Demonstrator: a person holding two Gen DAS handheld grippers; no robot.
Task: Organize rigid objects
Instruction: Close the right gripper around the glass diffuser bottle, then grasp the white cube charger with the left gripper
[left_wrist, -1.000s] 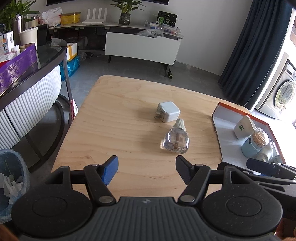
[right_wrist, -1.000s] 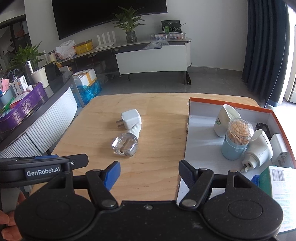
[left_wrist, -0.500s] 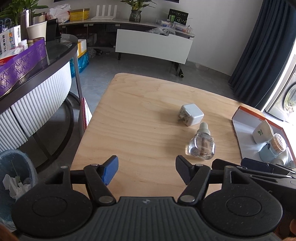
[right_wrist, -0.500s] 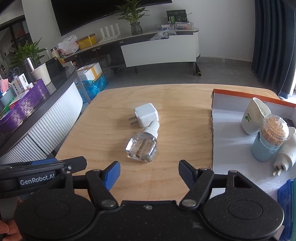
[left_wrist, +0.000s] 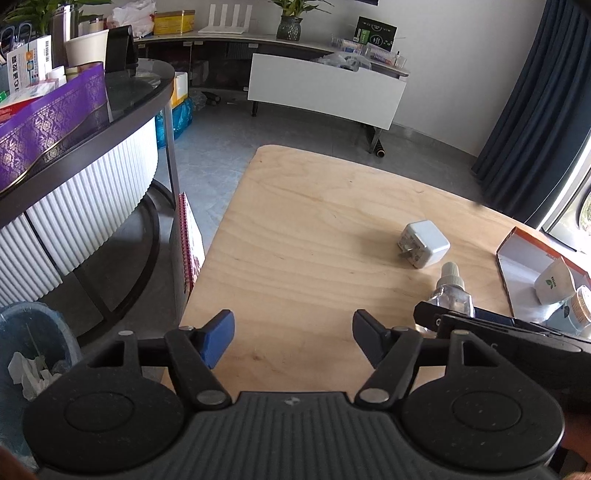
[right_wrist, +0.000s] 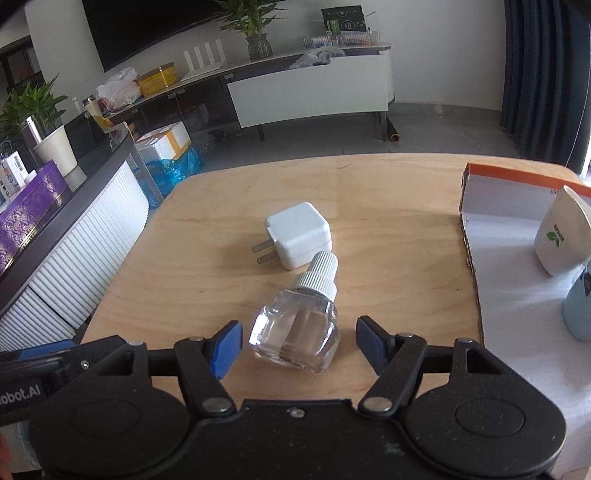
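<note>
A clear glass bottle (right_wrist: 297, 328) with a white ribbed cap lies on its side on the wooden table (right_wrist: 388, 206). My right gripper (right_wrist: 297, 341) is open, with its base between the two fingers but untouched. A white plug adapter (right_wrist: 298, 234) lies just beyond the cap. In the left wrist view the bottle (left_wrist: 451, 290) and adapter (left_wrist: 424, 248) sit to the right. My left gripper (left_wrist: 291, 338) is open and empty over bare table near the left edge.
An orange-rimmed cardboard tray (right_wrist: 491, 236) at the right holds a white cup (right_wrist: 563, 236) and a pale blue container (right_wrist: 580, 306). A dark counter with a purple box (left_wrist: 44, 122) stands left of the table. A bin (left_wrist: 29, 350) sits on the floor.
My right gripper has moved left and forward until the bottle lies between its open fingers. My left gripper has shifted left, so the bottle and adapter now sit further right in its view.
</note>
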